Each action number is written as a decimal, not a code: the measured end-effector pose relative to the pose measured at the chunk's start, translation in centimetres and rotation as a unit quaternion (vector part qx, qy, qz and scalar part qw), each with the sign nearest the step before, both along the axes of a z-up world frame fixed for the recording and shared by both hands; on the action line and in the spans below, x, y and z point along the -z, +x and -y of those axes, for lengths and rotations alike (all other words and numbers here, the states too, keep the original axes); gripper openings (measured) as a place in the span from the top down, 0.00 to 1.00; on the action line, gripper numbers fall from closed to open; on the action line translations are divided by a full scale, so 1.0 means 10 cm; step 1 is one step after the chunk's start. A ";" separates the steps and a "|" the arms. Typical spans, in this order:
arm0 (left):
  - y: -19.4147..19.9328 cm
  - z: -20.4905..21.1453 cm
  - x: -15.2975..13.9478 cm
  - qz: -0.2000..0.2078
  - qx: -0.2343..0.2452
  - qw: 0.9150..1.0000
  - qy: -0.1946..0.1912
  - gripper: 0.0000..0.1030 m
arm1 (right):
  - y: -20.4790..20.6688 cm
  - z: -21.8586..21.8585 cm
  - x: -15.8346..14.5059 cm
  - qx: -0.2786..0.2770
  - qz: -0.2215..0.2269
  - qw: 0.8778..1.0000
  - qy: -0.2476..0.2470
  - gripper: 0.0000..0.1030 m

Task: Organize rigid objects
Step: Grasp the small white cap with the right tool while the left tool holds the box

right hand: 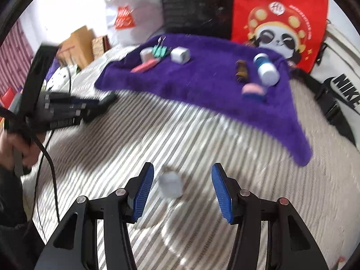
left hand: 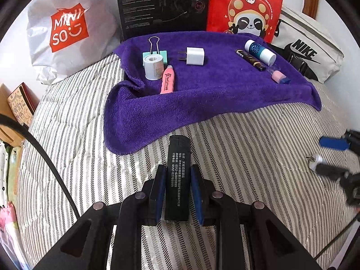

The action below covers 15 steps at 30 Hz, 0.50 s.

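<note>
My left gripper [left hand: 177,173] is shut on a flat black case [left hand: 178,171] with white print, held above the striped bed short of the purple towel [left hand: 202,94]. On the towel lie a tape roll [left hand: 153,67], a mint binder clip [left hand: 155,51], a pink tube [left hand: 167,79], a white charger [left hand: 194,55], a dark pen [left hand: 250,59], a blue-white bottle [left hand: 259,51] and a pink-blue vial [left hand: 279,75]. My right gripper [right hand: 182,180] is open over a small white plug [right hand: 170,184] lying on the bed between its fingers; the view is blurred.
Behind the towel stand a white Miniso bag [left hand: 67,29], a black box [left hand: 162,4], a red panda bag [left hand: 245,6] and a Nike bag [left hand: 308,51]. Cardboard boxes [left hand: 15,110] sit left of the striped bed [left hand: 78,135].
</note>
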<state>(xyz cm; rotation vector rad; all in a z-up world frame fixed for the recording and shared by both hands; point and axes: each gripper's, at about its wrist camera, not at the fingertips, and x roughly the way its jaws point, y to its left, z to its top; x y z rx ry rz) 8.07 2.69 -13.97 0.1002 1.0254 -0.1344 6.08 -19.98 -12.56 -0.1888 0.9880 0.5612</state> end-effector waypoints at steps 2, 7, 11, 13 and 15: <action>0.01 0.01 0.00 -0.001 0.000 1.000 0.000 0.79 | -0.05 -0.03 0.08 -0.009 -0.004 1.000 -0.003 0.49; -0.01 0.00 0.00 0.001 0.001 1.000 -0.001 0.79 | -0.11 -0.11 0.18 -0.022 0.033 0.999 -0.027 0.64; -0.01 0.01 0.00 0.001 -0.004 1.000 -0.003 0.79 | -0.13 -0.11 0.14 -0.022 0.044 0.998 -0.032 0.77; -0.01 0.00 0.00 0.002 -0.002 1.000 -0.002 0.79 | -0.10 -0.07 0.12 -0.004 0.053 0.998 -0.037 0.77; -0.01 0.00 0.00 0.003 -0.002 1.000 -0.003 0.79 | -0.04 -0.04 0.11 0.015 0.054 0.998 -0.037 0.77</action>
